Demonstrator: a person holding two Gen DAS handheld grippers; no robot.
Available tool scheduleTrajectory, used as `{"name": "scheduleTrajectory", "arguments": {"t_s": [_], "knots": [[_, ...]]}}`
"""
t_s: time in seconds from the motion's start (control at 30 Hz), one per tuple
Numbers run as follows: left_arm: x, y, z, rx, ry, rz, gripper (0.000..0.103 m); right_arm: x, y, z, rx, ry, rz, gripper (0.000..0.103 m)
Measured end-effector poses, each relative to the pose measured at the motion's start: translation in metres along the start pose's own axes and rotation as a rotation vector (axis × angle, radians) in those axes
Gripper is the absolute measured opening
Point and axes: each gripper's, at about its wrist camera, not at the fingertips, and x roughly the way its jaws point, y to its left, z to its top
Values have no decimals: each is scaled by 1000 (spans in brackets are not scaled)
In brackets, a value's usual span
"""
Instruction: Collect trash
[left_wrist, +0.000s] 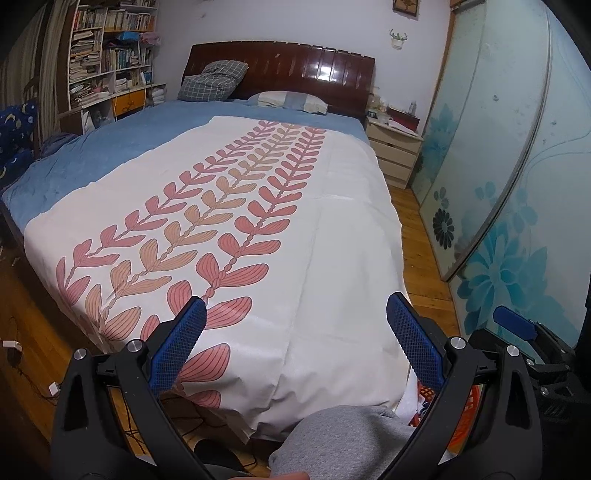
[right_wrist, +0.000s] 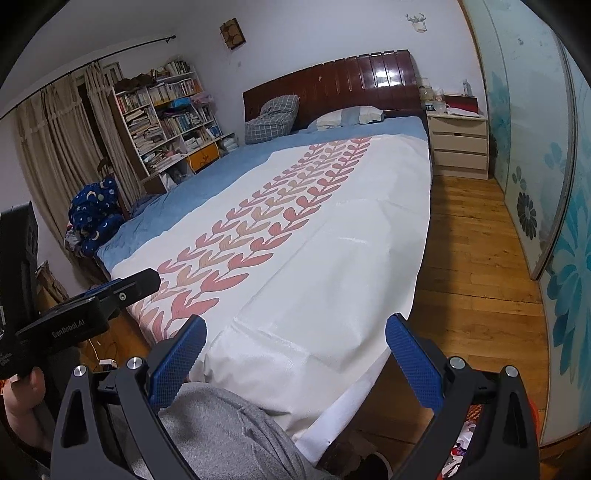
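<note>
My left gripper (left_wrist: 295, 332) is open and empty, held above the foot of the bed. My right gripper (right_wrist: 295, 350) is open and empty too, above the bed's near corner. An orange basket (left_wrist: 463, 413) with scraps of trash in it sits on the floor at the bed's near right corner, partly hidden behind my fingers; it also shows in the right wrist view (right_wrist: 469, 432). No loose trash shows on the bed. The right gripper's body (left_wrist: 532, 343) shows at the right edge of the left wrist view, and the left gripper's body (right_wrist: 92, 314) at the left of the right wrist view.
A white quilt with a pink leaf pattern (left_wrist: 236, 229) covers the blue-sheeted bed (left_wrist: 110, 158). Pillows (left_wrist: 288, 101) lie by the dark headboard. A nightstand (left_wrist: 395, 155), sliding floral doors (left_wrist: 498, 184), a bookshelf (left_wrist: 107, 55) and cables on the wood floor (left_wrist: 22, 362) surround it. My grey-trousered leg (left_wrist: 343, 443) is below.
</note>
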Motion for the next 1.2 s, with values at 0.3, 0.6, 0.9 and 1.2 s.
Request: {"name": "scheduleTrajectory", "arguments": {"t_s": [0.3,0.6,0.9,1.2], "knots": [[1,6,0,-21,6,-2,97,4,1,-1,3,14,-1,96],[0,8,0,-24,9,2,97,4,1,-1,7,18,3,96],[-2,9,1,-28,-6,-10,97,8,-1,-4,9,29,9,96],[0,18,2,-68,7,-2,97,11,1,-5,12,34,12,96]]}}
